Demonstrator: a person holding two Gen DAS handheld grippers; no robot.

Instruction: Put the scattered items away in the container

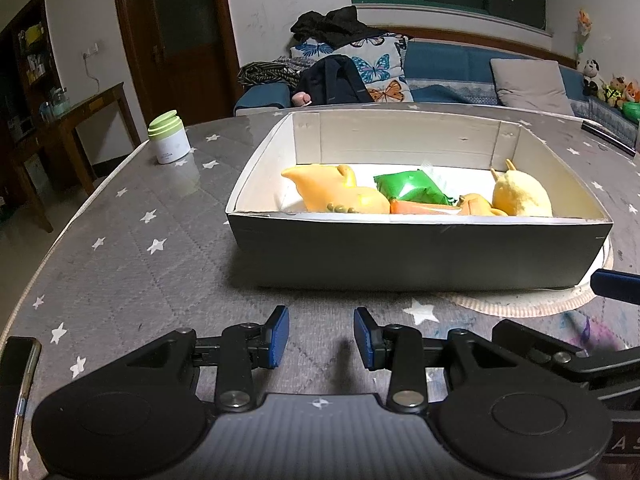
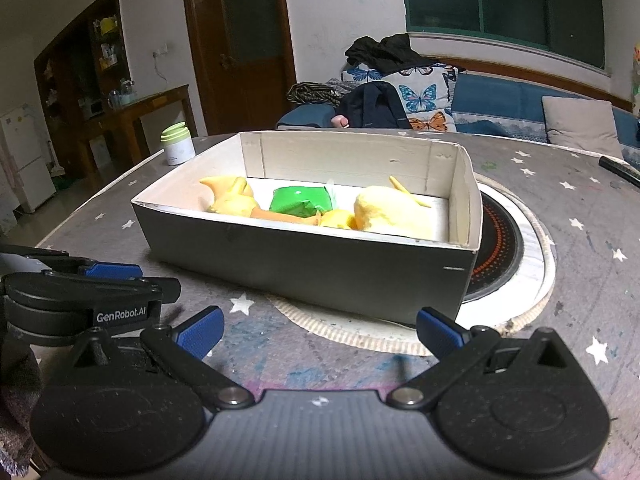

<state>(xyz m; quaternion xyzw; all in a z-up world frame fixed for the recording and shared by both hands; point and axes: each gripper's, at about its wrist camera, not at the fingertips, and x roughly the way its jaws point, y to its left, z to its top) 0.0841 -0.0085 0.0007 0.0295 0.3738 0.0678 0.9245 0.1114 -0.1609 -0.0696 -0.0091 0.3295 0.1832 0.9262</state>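
A shallow cardboard box [image 1: 420, 258] [image 2: 304, 264], grey outside and white inside, stands on the star-patterned table. Inside lie a yellow-orange duck toy [image 1: 336, 194] [image 2: 232, 198], a green packet [image 1: 410, 187] [image 2: 300, 202], an orange piece [image 1: 420, 208], a small yellow toy [image 2: 338, 219] and a yellow plush [image 1: 520, 196] [image 2: 394, 210]. My left gripper [image 1: 321, 338] hovers over bare tablecloth in front of the box, open, nothing between its blue pads. My right gripper [image 2: 319, 332] is open wide before the box's near wall, also empty. The left gripper's body [image 2: 80, 292] shows in the right wrist view.
A white jar with a green lid [image 1: 168, 138] [image 2: 178, 146] stands at the table's far left. A round induction plate [image 2: 504, 256] lies under the box's right end. A phone [image 1: 18, 380] rests near the left edge. A dark remote [image 2: 620, 170] lies far right. A sofa with cushions stands behind.
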